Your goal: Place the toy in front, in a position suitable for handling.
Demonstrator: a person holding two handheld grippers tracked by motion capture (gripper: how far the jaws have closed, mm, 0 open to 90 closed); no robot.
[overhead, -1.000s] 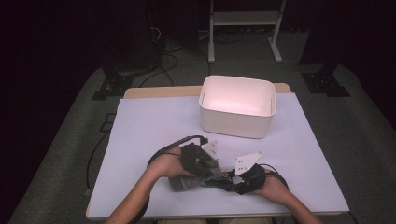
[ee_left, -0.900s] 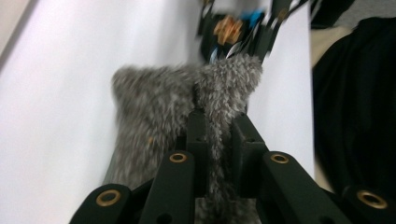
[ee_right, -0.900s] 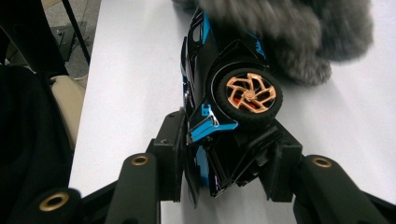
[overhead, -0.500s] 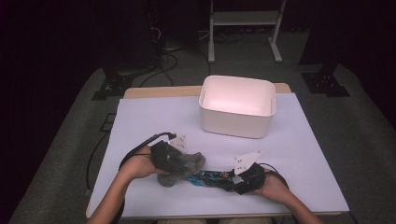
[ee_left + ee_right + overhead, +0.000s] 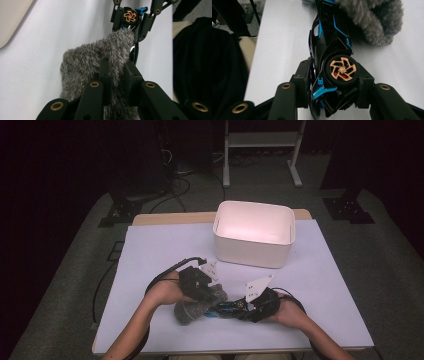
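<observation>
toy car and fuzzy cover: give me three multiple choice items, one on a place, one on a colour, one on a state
1. Where is the white bin?
A. beyond the grippers
B. at the table's near edge
C. on the floor

2. What colour are the toy car wheel spokes?
A. green
B. copper-gold
C. white

3. What is the left gripper doing?
A. hanging open above the table
B. pinching the grey fuzzy cover
C. gripping the bin rim

Answers: 1 A, the high view shows it farther up the table; 2 B, the right gripper view shows the spokes; 3 B, fur is squeezed between its jaws, while the right gripper clamps the car.
</observation>
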